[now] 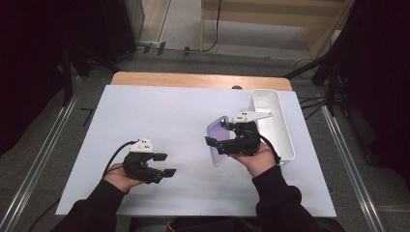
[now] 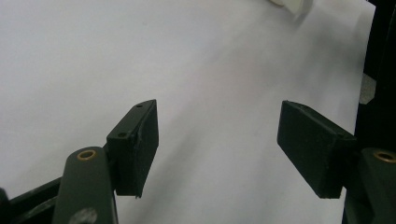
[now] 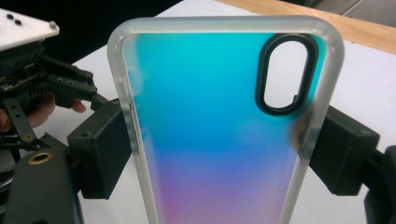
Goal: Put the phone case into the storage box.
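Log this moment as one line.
right gripper: shut on phone case | left gripper: open, empty, over table | tray: beside case

One phone case [image 3: 219, 135], with a frosted rim and a blue-to-violet back, and with one oval camera opening [image 3: 285, 74] in it. One white tray [image 1: 278, 121] at the far right of the counter [image 1: 159, 116], which is itself one, under one white sheet. Two tongs: the left tongs [image 1: 168, 164] at the near left, the right tongs [image 1: 215, 143] right of the middle. Each pair has two black jaws, four in all. Two hands, two dark sleeves.
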A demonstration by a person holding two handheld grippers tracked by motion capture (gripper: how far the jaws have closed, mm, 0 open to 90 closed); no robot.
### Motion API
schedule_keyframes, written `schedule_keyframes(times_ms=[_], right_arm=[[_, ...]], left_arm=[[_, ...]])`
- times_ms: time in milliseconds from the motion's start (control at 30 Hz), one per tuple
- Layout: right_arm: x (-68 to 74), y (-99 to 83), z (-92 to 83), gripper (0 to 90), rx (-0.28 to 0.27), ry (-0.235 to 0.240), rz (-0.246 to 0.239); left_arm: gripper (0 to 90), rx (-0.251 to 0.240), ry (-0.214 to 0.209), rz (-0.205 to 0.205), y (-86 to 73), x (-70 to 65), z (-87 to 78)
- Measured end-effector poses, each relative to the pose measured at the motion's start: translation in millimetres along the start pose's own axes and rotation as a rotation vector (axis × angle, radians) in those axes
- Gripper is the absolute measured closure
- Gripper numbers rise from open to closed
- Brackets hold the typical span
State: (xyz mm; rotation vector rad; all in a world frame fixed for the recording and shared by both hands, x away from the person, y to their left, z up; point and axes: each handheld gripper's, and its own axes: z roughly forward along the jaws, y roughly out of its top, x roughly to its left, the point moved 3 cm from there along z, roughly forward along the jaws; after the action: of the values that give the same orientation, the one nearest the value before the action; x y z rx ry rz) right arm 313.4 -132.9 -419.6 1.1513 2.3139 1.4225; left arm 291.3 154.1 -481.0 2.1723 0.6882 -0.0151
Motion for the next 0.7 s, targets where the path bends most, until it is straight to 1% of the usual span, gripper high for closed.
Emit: schedule_keyframes(times_ms=[133,233,367,400,533,600,667,700], right_arm=[[-1.8,3.6,-4.7,15.1,0.000,-0.006,0.001],[-2.3,6.7,-7.5,15.1,-0.001,-0.012,-0.011],[-3.0,12.2,-12.5,15.1,-0.007,-0.003,-0.018],[-3.2,13.4,-14.0,15.1,-0.005,0.000,-0.014],[-6.0,17.5,-17.4,15.1,-0.004,0.007,-0.028],[-7.2,19.3,-18.7,15.1,0.006,0.022,-0.043],[-8.5,21.4,-20.0,15.1,0.016,0.021,-0.074],[-9.3,22.5,-20.6,15.1,0.017,0.029,-0.084]], left_arm=[[29.1,0.000,0.011,-0.006,-4.8,1.4,-5.0],[29.1,-0.007,0.015,-0.013,-7.6,1.8,-8.2],[29.1,-0.004,0.023,-0.022,-9.9,1.5,-11.0],[29.1,-0.009,0.019,-0.021,-10.4,1.6,-11.0],[29.1,-0.005,0.019,-0.024,-12.3,0.8,-12.2],[29.1,-0.017,0.017,-0.027,-12.7,0.5,-12.1],[29.1,-0.020,0.013,-0.030,-13.0,0.6,-11.9],[29.1,-0.017,0.011,-0.035,-13.0,0.5,-11.8]])
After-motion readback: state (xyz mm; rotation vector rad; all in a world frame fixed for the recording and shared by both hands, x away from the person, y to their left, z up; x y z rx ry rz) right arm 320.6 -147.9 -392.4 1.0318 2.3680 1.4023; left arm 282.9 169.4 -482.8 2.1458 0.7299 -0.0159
